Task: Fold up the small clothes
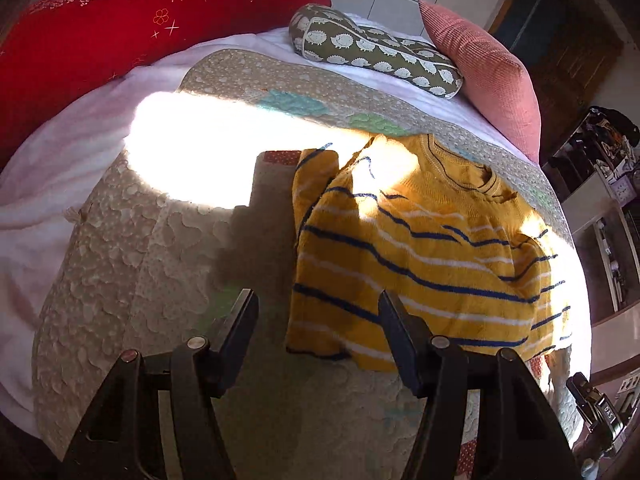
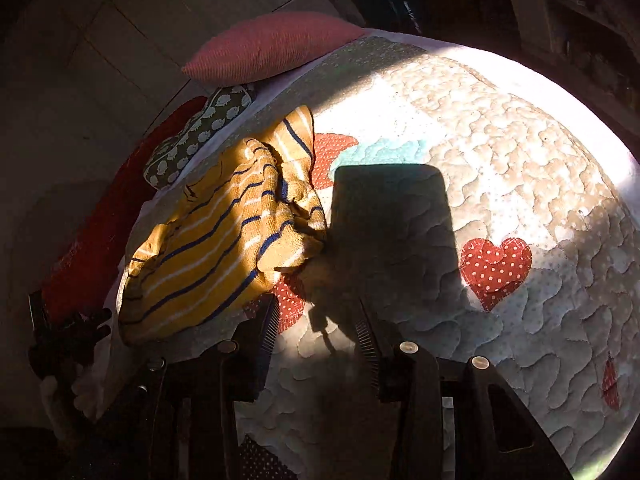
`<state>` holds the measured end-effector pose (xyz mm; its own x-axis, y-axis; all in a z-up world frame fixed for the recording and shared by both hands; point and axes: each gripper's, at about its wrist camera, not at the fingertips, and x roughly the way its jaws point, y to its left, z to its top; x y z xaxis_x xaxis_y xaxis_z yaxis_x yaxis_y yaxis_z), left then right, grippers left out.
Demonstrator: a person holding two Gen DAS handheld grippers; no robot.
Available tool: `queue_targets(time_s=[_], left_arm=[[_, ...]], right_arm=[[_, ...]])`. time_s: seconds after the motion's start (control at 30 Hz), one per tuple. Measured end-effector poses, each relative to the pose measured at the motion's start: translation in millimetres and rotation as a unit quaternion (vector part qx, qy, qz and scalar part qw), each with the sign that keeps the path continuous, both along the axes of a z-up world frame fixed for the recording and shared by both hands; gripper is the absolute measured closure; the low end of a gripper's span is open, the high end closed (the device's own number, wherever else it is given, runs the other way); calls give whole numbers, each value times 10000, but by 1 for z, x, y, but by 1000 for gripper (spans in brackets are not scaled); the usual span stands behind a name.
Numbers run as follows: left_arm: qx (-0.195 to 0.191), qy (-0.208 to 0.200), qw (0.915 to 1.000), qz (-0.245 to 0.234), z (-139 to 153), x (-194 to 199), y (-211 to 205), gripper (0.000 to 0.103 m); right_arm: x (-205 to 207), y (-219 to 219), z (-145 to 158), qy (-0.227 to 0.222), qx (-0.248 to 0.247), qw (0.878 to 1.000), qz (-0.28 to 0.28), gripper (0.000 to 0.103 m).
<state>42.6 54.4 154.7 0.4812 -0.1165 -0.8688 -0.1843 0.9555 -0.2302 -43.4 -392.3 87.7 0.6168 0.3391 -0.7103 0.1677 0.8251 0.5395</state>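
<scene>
Both grippers hang above the bed with nothing held. Left gripper (image 1: 318, 334) has its jaws standing wide apart, the right-hand finger over the near left corner of the sweater (image 1: 412, 256) without pinching it. Right gripper (image 2: 316, 334) has its jaws partly open and empty, over the quilt (image 2: 500, 184) just beside the sweater's near edge.

That yellow striped sweater lies on the quilt toward the right side of the bed, roughly folded already: one sleeve is turned in across the body, the collar (image 1: 468, 168) points to the far side, and the cloth is bunched and wrinkled on its right edge. A pink cushion (image 1: 484, 76) and a patterned pillow (image 1: 376, 52) sit well beyond it; a red pillow (image 1: 120, 40) lies far left.

The step now looks like taking a fresh hold for the next fold. To do it well, each gripper should come down on a hem corner, catch every layer at once, and lift evenly so the stripes stay aligned. Smoothing the bunched right side first would help; a one-layer pinch would likely pull the earlier fold open.
</scene>
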Motion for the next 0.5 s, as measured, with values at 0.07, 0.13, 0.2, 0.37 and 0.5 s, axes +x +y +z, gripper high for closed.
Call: queue_targets(time_s=[0.07,0.13,0.2,0.37,0.5], left_arm=[[-101,51,9999,-76,-6,-16,1,41],[-338,166,9993,-76,-14,-26,4,41],[-725,267,9970,-40,-23,-31,9,35],[-1566,424,9865,219,-47,-20,21,29],[-1976,405,9784,459,-65,4,26,29]], right_arm=[[-12,3,-6,71,151,9999,-6,61],[-17,5,-14,181,492,9986,23,60],[-18,5,-20,198,928,9955,63,56],[1,4,-36,176,1876,9821,-77,41],[32,9,-42,91,2026,9790,-211,41]])
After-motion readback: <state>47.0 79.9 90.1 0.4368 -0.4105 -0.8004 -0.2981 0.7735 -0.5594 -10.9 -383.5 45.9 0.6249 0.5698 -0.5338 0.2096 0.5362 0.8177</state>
